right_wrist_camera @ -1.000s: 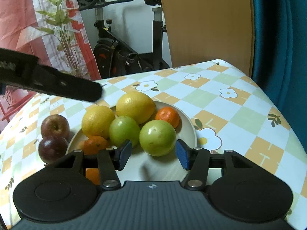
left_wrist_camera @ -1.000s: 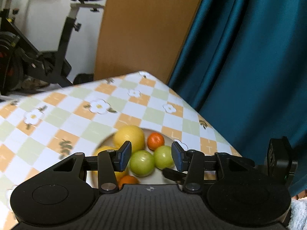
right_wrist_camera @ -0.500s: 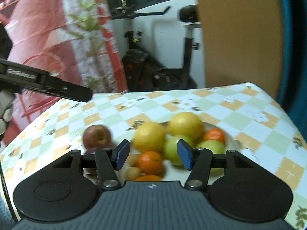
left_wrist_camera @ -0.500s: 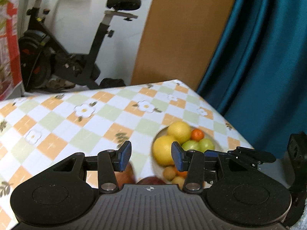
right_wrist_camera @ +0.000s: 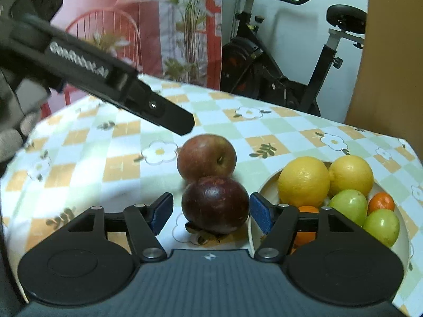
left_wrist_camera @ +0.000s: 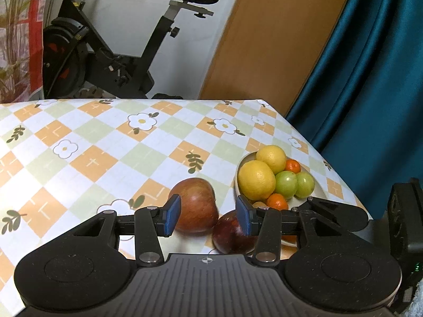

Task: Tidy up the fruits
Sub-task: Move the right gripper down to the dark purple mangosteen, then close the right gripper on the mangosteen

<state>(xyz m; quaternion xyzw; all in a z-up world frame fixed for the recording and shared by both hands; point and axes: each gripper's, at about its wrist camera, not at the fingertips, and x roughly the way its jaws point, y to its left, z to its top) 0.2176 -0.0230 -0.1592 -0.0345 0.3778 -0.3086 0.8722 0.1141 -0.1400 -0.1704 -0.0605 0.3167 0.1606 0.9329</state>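
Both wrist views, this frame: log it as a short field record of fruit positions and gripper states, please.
plate: holds two lemons, two green fruits, small oranges
red apple: on the tablecloth, left of the plate
dark fruit: on the tablecloth, in front of the red apple
left gripper: open, above both loose fruits
right gripper: open, fingers either side of the dark fruit, not closed on it

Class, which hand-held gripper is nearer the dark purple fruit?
Right. The right hand-held gripper frames the dark purple fruit, open; the left hand-held gripper frames the apple behind.
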